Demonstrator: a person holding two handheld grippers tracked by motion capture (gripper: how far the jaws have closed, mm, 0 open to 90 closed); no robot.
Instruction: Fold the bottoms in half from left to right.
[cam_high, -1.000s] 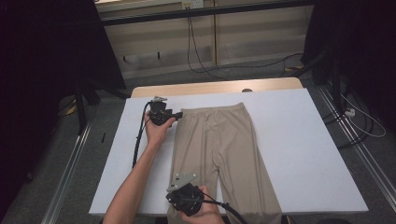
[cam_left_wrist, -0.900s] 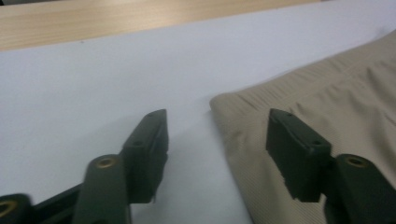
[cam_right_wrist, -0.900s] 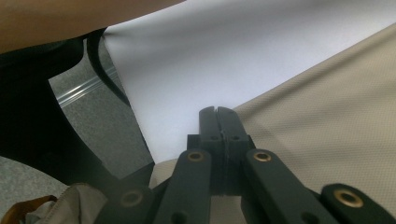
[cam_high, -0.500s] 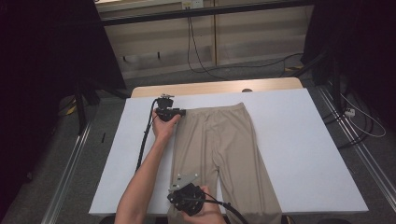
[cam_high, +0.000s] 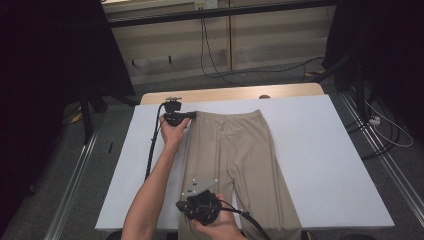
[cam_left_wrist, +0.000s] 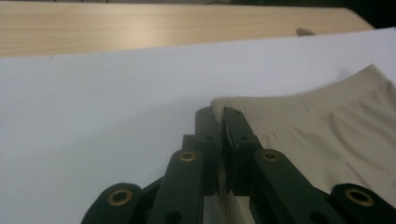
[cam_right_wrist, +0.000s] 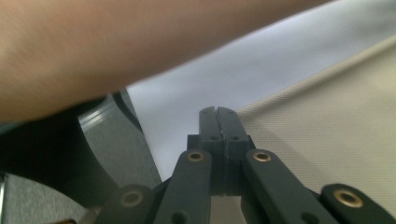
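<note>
Beige trousers (cam_high: 235, 155) lie flat on the white table cover (cam_high: 320, 150), waistband at the far end, legs running toward the person. My left gripper (cam_high: 192, 116) sits at the waistband's left corner. In the left gripper view its jaws (cam_left_wrist: 219, 114) are shut on that corner of the trousers (cam_left_wrist: 327, 135), with fabric showing between them. My right gripper (cam_high: 181, 205) is at the outer edge of the left leg, near the table's front. Its jaws (cam_right_wrist: 218, 112) are pressed together where the edge of the trousers (cam_right_wrist: 327, 140) meets them.
A strip of bare wooden tabletop (cam_high: 230, 94) runs along the far edge. The person's left forearm (cam_high: 155, 185) stretches over the table's left part and passes above the right gripper. Cables hang by the back wall, and grey floor with rails flanks the table.
My left gripper has moved away toward the far edge with the waistband corner, drawing the trousers straighter. The right gripper has stayed near the table's front.
</note>
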